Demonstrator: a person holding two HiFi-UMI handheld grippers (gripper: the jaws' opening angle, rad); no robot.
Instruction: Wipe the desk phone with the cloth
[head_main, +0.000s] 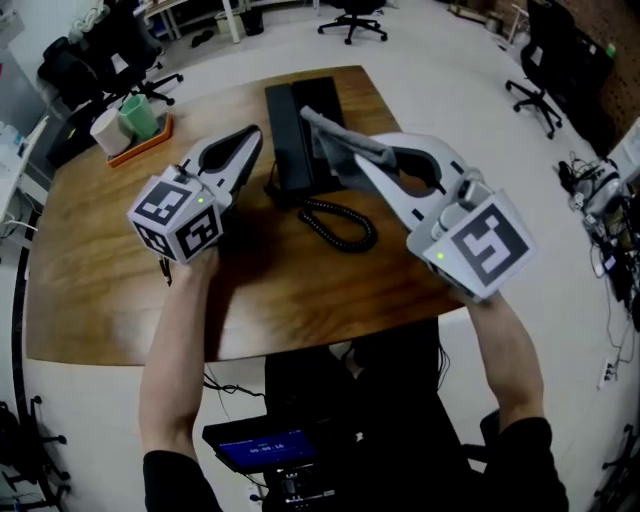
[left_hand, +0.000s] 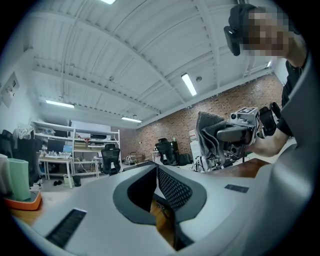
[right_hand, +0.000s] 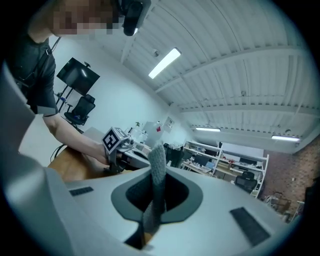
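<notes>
Here's the right hand-held gripper (head_main: 372, 165), jaws clamped tight on the grey cloth (head_main: 335, 140), and its own view confirms it: the cloth (right_hand: 157, 182) is pinched between the two jaws and stands up past their tips in a narrow fold. From above, that cloth is over the right side of the black desk phone (head_main: 290, 125), which lies at the far middle of the wooden table (head_main: 100, 290); whether the fabric is pressed to the phone or just above it, I can't say from here. Over to the left hand-held gripper (head_main: 250, 138): jaws together at the tips, nothing between them, only a sliver of wood grain showing through the hollow behind them in its own view (left_hand: 156, 170). It sits just beside the phone's left edge, tip angled toward it. Across the way in that same view, the right hand-held gripper (left_hand: 235, 132) is there with the cloth (left_hand: 207, 132) bunched at its front. The phone's coiled cord (head_main: 340, 225) curls on the table on the near side of the phone, between the two hand-held grippers. Far left corner of the table, an orange tray (head_main: 150, 140) carries a green cup (head_main: 138, 115), well apart from the phone.
</notes>
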